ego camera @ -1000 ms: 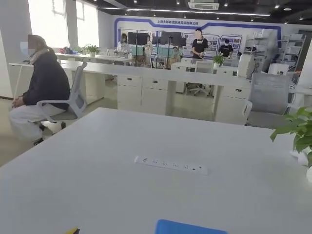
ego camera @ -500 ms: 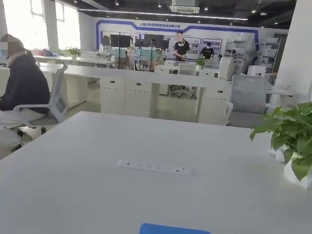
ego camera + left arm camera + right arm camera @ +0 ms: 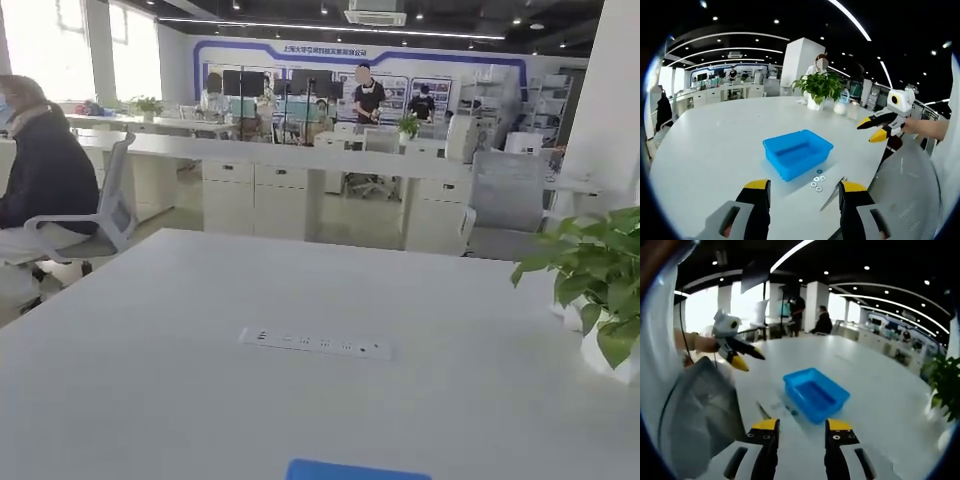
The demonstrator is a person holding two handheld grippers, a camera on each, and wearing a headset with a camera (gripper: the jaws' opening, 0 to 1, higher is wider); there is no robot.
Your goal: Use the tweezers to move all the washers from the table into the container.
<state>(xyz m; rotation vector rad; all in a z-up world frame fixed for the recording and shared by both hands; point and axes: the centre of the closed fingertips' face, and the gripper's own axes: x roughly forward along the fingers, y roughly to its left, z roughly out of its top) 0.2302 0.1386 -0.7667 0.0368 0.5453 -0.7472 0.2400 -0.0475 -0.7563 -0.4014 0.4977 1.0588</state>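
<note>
Washers [image 3: 817, 183] and tweezers [image 3: 832, 196] ahead between spread left gripper [image 3: 805, 188] jaws, right gripper [image 3: 802, 426] jaws parted

White table [image 3: 705, 150] bears blue container [image 3: 797, 152], washers [image 3: 817, 182], tweezers [image 3: 832, 194], power strip [image 3: 315, 343].

body log | black, yellow-tipped left gripper [image 3: 805, 186] showing a grey slotted housing | black, yellow-tipped right gripper [image 3: 802, 424] showing small screws on both jaws, grey slotted housing | person wearing a white fabric sleeve [image 3: 660, 335]
</note>
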